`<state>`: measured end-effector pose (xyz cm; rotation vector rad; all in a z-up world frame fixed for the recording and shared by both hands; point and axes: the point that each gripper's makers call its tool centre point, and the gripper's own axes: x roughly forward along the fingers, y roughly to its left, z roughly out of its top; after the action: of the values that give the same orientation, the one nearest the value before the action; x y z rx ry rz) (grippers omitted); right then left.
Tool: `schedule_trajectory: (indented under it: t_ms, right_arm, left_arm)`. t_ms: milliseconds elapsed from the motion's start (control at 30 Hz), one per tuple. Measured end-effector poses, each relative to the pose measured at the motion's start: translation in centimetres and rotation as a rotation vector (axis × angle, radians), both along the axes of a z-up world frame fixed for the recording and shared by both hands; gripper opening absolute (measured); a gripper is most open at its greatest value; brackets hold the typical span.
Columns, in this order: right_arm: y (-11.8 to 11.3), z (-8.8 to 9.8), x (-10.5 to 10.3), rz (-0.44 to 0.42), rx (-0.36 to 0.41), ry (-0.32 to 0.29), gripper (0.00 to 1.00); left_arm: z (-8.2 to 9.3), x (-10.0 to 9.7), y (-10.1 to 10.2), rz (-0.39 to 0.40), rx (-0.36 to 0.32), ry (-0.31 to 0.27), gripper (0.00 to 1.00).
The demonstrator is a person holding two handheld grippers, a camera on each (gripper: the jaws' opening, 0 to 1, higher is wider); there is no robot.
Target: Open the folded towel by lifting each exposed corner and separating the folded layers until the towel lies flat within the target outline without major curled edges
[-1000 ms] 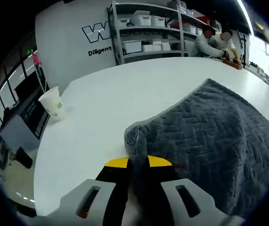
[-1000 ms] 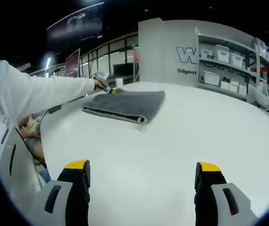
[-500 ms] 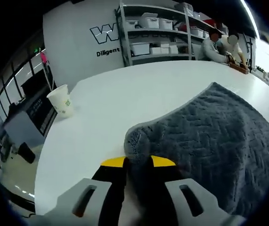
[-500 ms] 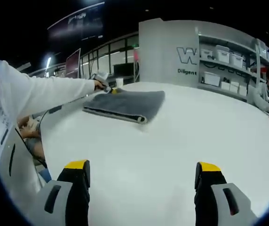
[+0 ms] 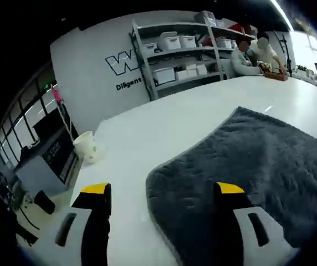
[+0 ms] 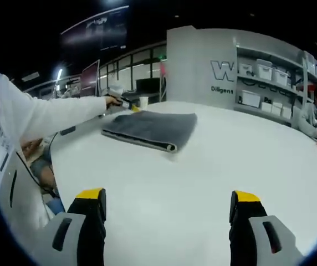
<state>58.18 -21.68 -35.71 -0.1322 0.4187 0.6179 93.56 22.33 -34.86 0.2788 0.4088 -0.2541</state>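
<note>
A paper cup (image 5: 86,147) stands near the far left edge of a wide white table (image 5: 164,119), well apart from the folded grey towel (image 5: 247,177) that lies flat to its right. In the left gripper view, the left gripper (image 5: 163,197) hangs just over the towel's near corner with its yellow-tipped jaws spread wide, one over bare tabletop and the other over the cloth, pinching nothing. Behind the table, a grey wall bears large lettering (image 5: 126,69) beside metal shelving (image 5: 178,52) stacked with white bins, and two people (image 5: 252,52) lean over the far right end of the table. The right gripper view takes in the table (image 6: 203,183) from farther off: a white sleeve (image 6: 42,113) reaches across from the left to the left gripper (image 6: 126,104) at the towel's far left corner, the cup (image 6: 143,102) just beyond it. From here the towel (image 6: 153,128) shows its doubled layers and a rolled fold along the near edge. The right gripper (image 6: 167,213) hangs over bare tabletop, well apart from the towel, its jaws spread wide and holding nothing.
</note>
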Motion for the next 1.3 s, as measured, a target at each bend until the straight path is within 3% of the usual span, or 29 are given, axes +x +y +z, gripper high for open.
schedule_trajectory:
  t_ms: [167,233,333,500,567,633,700,933,1000,1100,1300]
  right_arm:
    - [0.4,1.1,-0.7,0.007,-0.004,-0.033,0.92]
    - [0.5,1.5,-1.0,0.01,-0.007,-0.043,0.92]
    - [0.8,2.0,-1.3,0.014,-0.01,-0.059,0.92]
    - [1.5,2.6,-1.8,0.026,-0.014,-0.079,0.92]
    - [1.8,2.7,-1.9,0.029,-0.011,-0.082,0.92]
    - [2.1,2.9,-2.0,0.03,-0.011,-0.086,0.92]
    - [2.3,3.1,-2.1,0.029,-0.016,-0.093,0.92]
    - [3.2,3.5,-2.4,0.025,-0.03,-0.112,0.92]
    - [3.8,3.6,-2.5,0.029,-0.041,-0.115,0.92]
    - [4.5,3.6,-2.7,0.041,-0.065,-0.119,0.92]
    - [5.2,4.2,-3.1,0.034,-0.093,-0.133,0.92]
  left_arm:
    - [1.3,-4.8,-1.0,-0.049,-0.024,-0.005,0.87]
    - [1.8,-7.1,-1.9,-0.082,-0.071,0.008,0.9]
    - [3.2,-10.3,-3.0,-0.124,-0.131,-0.025,0.94]
    - [4.4,-15.5,-4.4,-0.169,-0.166,-0.028,0.99]
    - [5.3,-18.3,-4.9,-0.175,-0.13,-0.049,1.0]
    - [6.7,-20.2,-5.3,-0.17,-0.159,-0.106,1.0]
    - [7.2,-22.5,-5.9,-0.178,-0.179,-0.104,1.0]
    - [5.8,-28.7,-6.7,-0.154,-0.196,-0.041,1.0]
    - [5.8,-30.5,-7.2,-0.168,-0.241,-0.061,1.0]
    - [5.6,-32.7,-7.2,-0.173,-0.255,-0.063,1.0]
    - [5.7,-35.2,-6.3,-0.155,-0.247,-0.102,1.0]
